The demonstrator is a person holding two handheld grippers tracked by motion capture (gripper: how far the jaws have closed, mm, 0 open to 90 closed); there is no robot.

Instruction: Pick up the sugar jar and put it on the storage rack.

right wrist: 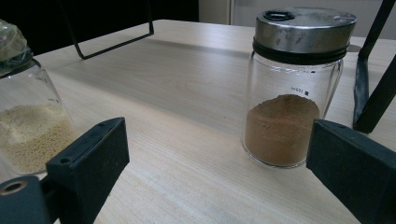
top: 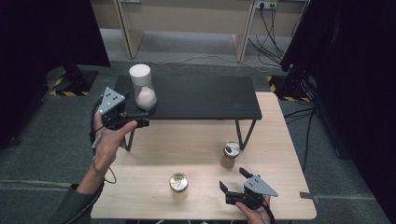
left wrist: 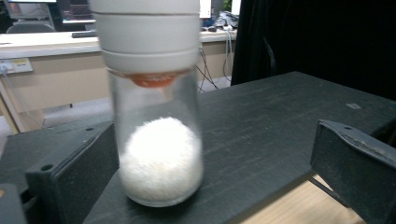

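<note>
Both your grippers gape, jars ahead of them.

Lower right of the high view, your right gripper (top: 230, 179) is spread, the brown jar (top: 229, 155) just beyond; upper left, your left gripper (top: 145, 115) stands apart beside the white jar (top: 142, 87) on the shelf (top: 205, 98).

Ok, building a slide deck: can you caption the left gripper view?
Left gripper open, its fingers flanking a white-capped glass jar of white powder on the black shelf.

Even indoor light | soft shadows | slight blur | dark edges
</note>
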